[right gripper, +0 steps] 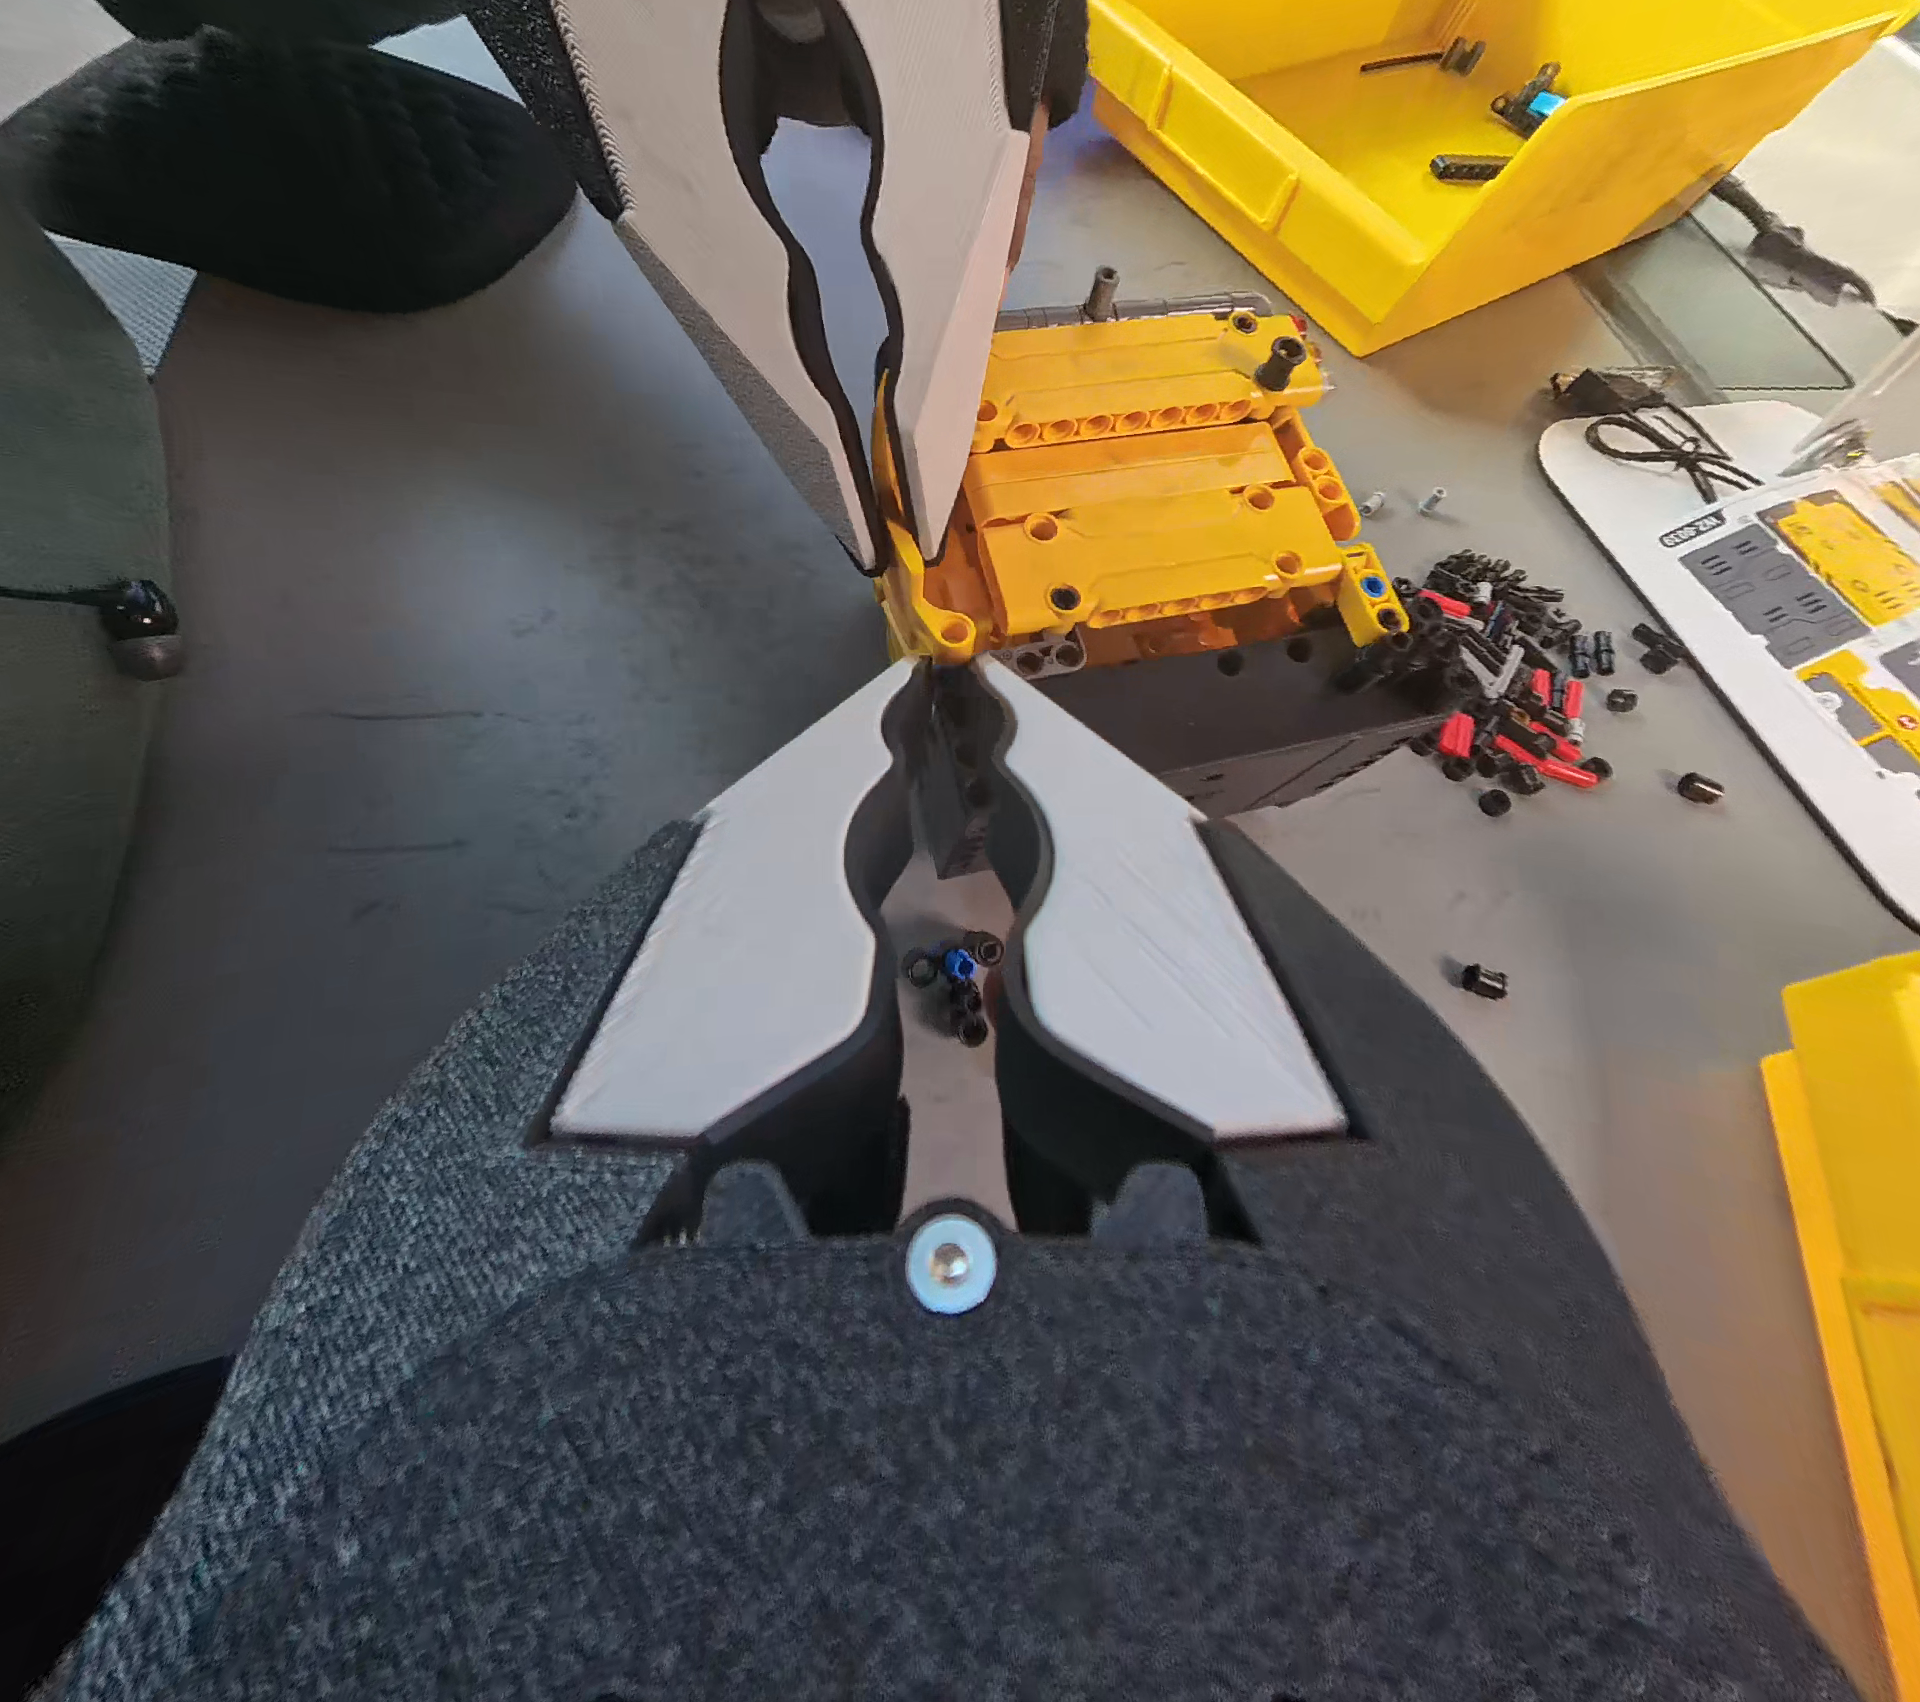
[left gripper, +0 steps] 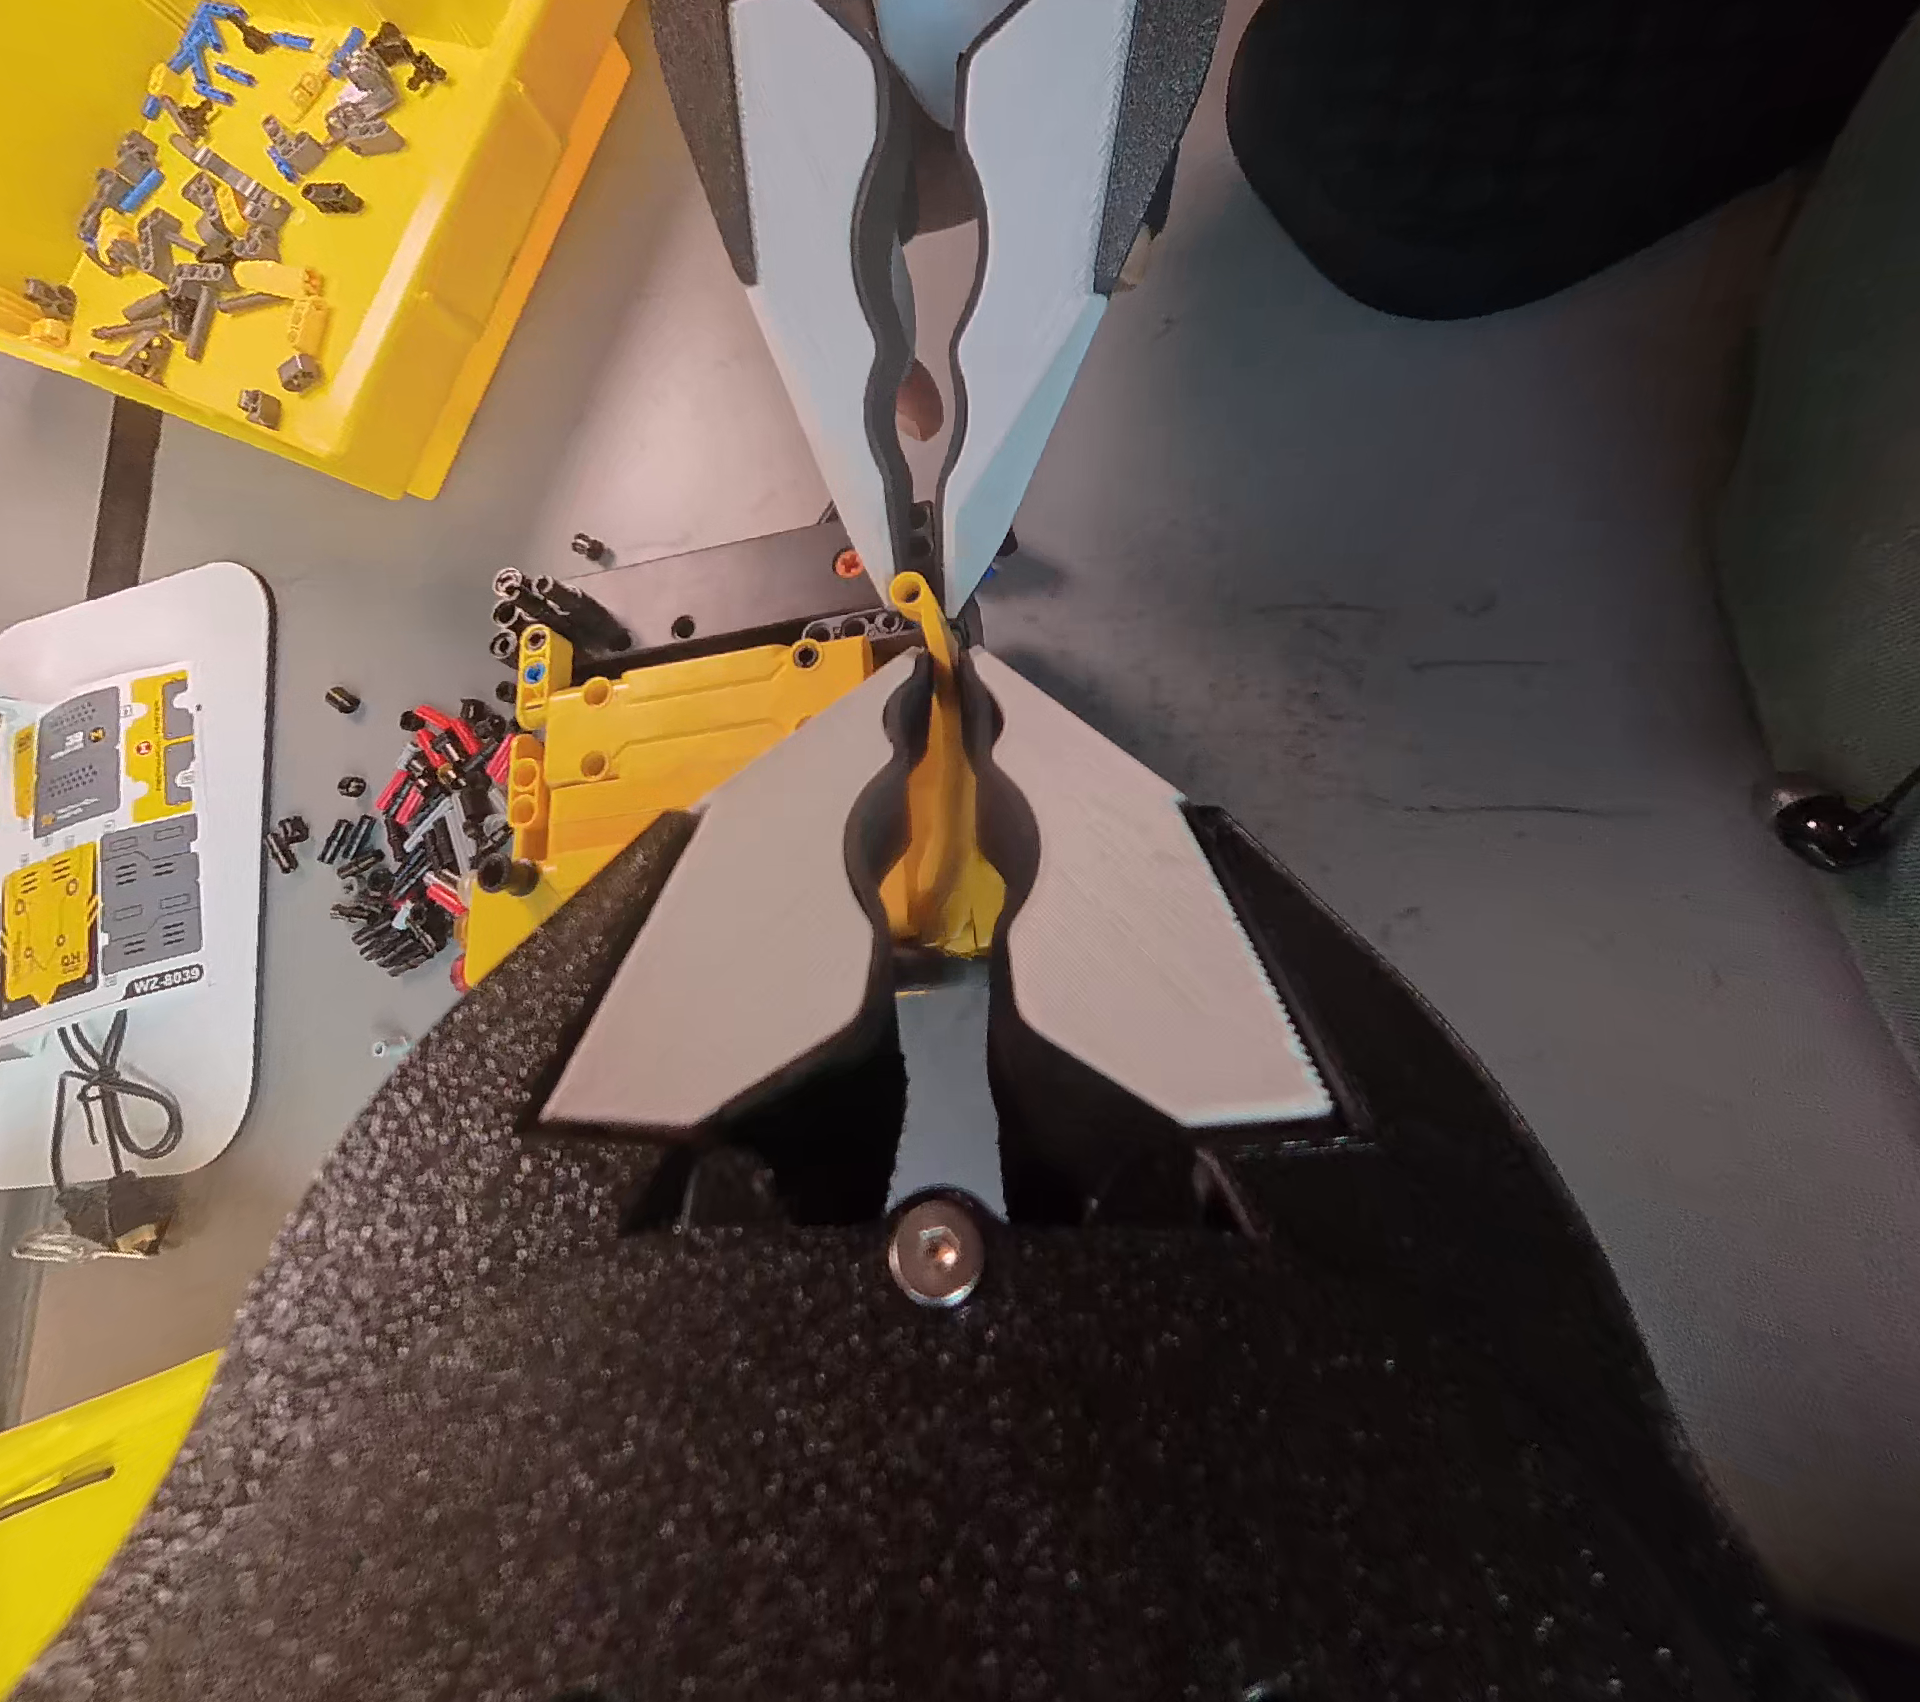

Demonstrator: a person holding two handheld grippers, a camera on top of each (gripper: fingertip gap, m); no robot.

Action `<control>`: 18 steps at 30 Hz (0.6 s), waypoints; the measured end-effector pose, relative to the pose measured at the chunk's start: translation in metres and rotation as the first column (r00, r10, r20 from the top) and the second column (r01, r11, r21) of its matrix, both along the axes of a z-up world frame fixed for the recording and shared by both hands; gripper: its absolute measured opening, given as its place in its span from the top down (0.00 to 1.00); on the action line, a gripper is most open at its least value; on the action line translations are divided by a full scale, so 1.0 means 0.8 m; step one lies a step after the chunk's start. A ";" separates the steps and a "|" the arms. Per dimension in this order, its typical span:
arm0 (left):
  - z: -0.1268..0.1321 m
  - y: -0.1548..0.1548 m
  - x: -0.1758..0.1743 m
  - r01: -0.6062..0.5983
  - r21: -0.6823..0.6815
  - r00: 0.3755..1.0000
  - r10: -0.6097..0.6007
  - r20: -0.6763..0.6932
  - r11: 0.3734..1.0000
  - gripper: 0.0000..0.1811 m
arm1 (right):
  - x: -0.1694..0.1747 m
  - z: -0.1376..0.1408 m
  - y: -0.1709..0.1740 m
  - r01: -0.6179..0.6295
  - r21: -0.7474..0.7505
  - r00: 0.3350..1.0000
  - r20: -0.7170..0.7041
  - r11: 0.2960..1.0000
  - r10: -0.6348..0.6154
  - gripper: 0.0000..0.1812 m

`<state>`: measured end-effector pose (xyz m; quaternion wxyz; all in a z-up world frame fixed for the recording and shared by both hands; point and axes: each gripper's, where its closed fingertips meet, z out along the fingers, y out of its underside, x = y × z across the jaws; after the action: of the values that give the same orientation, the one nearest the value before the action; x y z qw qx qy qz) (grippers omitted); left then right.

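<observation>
We see a half-built toy model (right gripper: 1143, 509) of yellow plastic beams on a black box-shaped base, standing near the middle of the grey desk (right gripper: 520, 613). The left tongs (left gripper: 940, 655) are closed on a thin curved yellow piece (left gripper: 930, 717) at the model's corner. The right tongs (right gripper: 943, 665) are closed on a black holed beam (right gripper: 956, 779) at the same corner, so the two pairs of tips nearly meet.

We judge the model light and rigid, its smooth plastic rather slippery, and its pinned joints liable to pop apart under twisting; the stout black base looks the safest place to hold.

A heap of small black and red pins (right gripper: 1507, 676) lies just beside the model. A yellow bin (left gripper: 312, 146) of loose parts sits toward the desk's far edge, and a sticker sheet (left gripper: 104, 821) on a white board lies nearby.
</observation>
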<state>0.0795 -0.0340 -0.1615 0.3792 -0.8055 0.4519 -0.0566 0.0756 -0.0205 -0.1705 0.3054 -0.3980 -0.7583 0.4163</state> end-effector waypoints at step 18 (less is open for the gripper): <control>-0.002 -0.001 0.002 0.015 -0.048 0.996 -0.019 -0.089 0.999 0.99 | 0.003 0.000 -0.004 0.003 -0.074 1.000 -0.025 0.997 -0.005 0.97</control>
<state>0.0809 -0.0348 -0.1633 0.3390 -0.8121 0.4736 -0.0346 0.0784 -0.0235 -0.1708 0.3007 -0.4052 -0.7377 0.4485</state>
